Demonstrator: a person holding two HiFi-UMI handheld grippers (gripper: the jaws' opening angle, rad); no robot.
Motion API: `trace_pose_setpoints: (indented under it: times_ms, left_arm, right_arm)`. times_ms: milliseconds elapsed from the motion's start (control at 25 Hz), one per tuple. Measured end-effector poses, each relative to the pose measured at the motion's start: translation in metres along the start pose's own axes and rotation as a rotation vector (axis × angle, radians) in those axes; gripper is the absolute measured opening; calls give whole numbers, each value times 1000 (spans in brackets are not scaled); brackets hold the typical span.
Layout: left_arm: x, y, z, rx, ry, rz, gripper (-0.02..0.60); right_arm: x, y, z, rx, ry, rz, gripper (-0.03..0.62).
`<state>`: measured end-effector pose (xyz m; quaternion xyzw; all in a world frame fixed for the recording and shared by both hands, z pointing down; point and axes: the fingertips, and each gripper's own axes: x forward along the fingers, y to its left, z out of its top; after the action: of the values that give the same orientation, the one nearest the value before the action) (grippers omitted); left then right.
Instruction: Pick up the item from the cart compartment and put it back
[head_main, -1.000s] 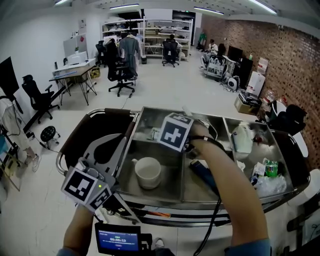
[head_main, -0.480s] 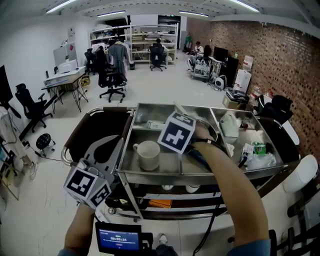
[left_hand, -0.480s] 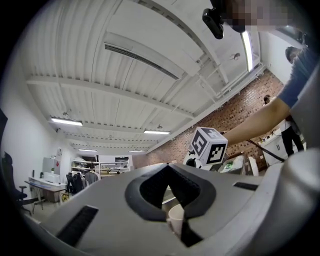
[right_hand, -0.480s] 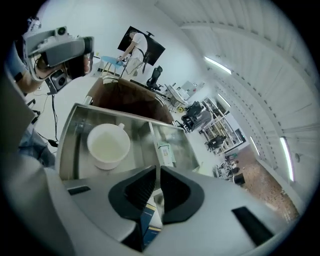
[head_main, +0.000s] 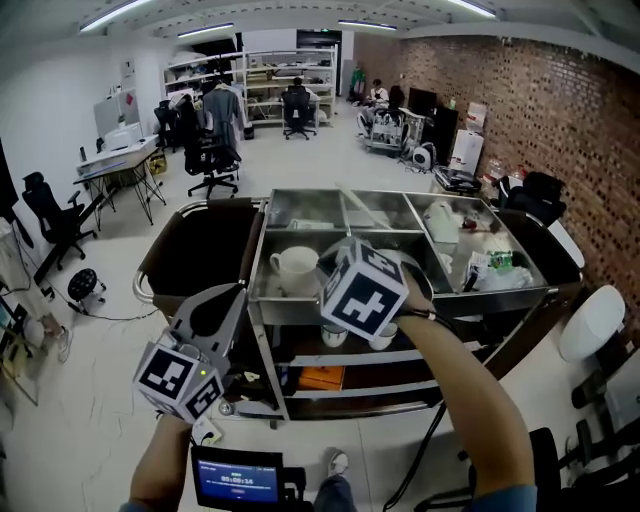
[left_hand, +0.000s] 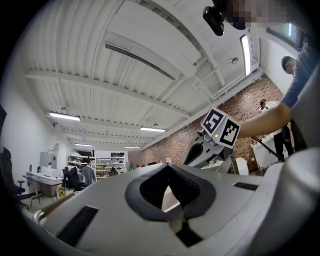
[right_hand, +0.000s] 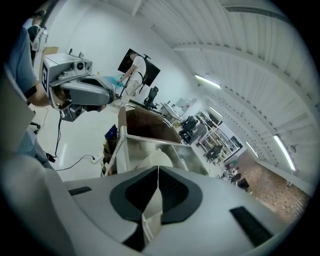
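A steel cart (head_main: 262, 262) with several top compartments stands ahead of me. A white mug (head_main: 293, 268) sits upright in its near left compartment, and shows past the right jaws (right_hand: 156, 159). My right gripper (right_hand: 158, 170) hangs in front of the cart's near edge, its marker cube (head_main: 363, 295) hiding the fingers from above. Its jaws have just been closing and are shut, with nothing between them. My left gripper (head_main: 240, 292) is low on the left, off the cart's corner, shut and empty (left_hand: 168, 167).
A white jug (head_main: 443, 220) and bagged items (head_main: 495, 270) fill the right compartments. White cups (head_main: 335, 338) stand on the lower shelf. A dark bag (head_main: 205, 245) hangs at the cart's left end. Chairs and desks (head_main: 120, 160) stand further back. A small screen (head_main: 237, 478) is below me.
The right gripper has drawn back out of the middle compartment toward me and risen. The cart now lies farther off, with its lower shelf in sight. The left gripper has shifted a little.
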<state>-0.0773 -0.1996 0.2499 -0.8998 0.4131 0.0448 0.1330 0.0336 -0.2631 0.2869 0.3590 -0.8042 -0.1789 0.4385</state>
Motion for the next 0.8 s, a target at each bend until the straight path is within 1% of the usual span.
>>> trace_pose_setpoints:
  times_ms: [120, 240, 360, 480, 640, 720, 800]
  left_arm:
    - [-19, -5, -2, -4, 13, -6, 12]
    - [-37, -8, -3, -7, 18, -1, 12]
    - [-53, -7, -4, -34, 14, 27, 12]
    - [-65, -9, -9, -69, 5, 47, 12]
    - [-82, -14, -11, -100, -20, 68, 12]
    - [-87, -19, -12, -110, -21, 73, 12]
    - [-88, -26, -14, -111, -8, 60, 12]
  right_arm:
    - [-18, 31, 7, 18, -50, -7, 6]
    - [-42, 58, 19, 85, -154, -31, 2]
    - [-66, 84, 28, 178, -284, -53, 2]
    - [-94, 105, 29, 276, -414, -78, 2]
    - [-129, 119, 30, 429, -578, -114, 1]
    - [-141, 123, 27, 511, -636, -133, 0]
    - [-147, 122, 17, 584, -689, -167, 0]
